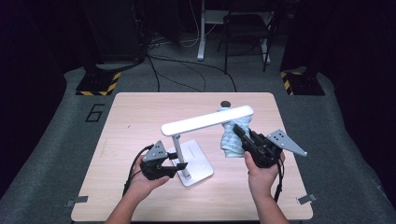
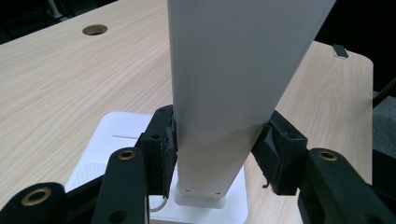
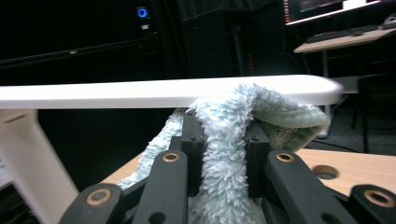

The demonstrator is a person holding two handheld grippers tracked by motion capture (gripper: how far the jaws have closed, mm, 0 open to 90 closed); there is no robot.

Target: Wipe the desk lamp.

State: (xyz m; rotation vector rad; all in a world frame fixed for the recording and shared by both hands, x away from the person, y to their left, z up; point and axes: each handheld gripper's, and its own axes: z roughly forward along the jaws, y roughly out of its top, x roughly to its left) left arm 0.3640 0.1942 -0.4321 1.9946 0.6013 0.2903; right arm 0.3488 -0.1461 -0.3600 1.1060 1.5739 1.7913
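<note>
Pale wood-grain rectangular table [image 1: 140, 112] with a round cable hole [image 1: 225, 103] at its far edge, standing on grey carpet floor [image 1: 51, 140]. Beyond: black-and-yellow hazard-striped bases [image 1: 99, 83], trailing black cables [image 1: 187, 70], a dark metal-framed chair [image 1: 246, 32]. Surrounding room dark.

Left hand [image 1: 140, 184] low at near table edge, left gripper [image 1: 180, 161] level, pointing right, jaws clamped on lamp post [image 2: 219, 93]. Right hand [image 1: 262, 175] raised, right gripper [image 1: 239, 131] angled up and away, jaws pinched tight on cloth [image 3: 229, 140]. Forearms enter from bottom.
</note>
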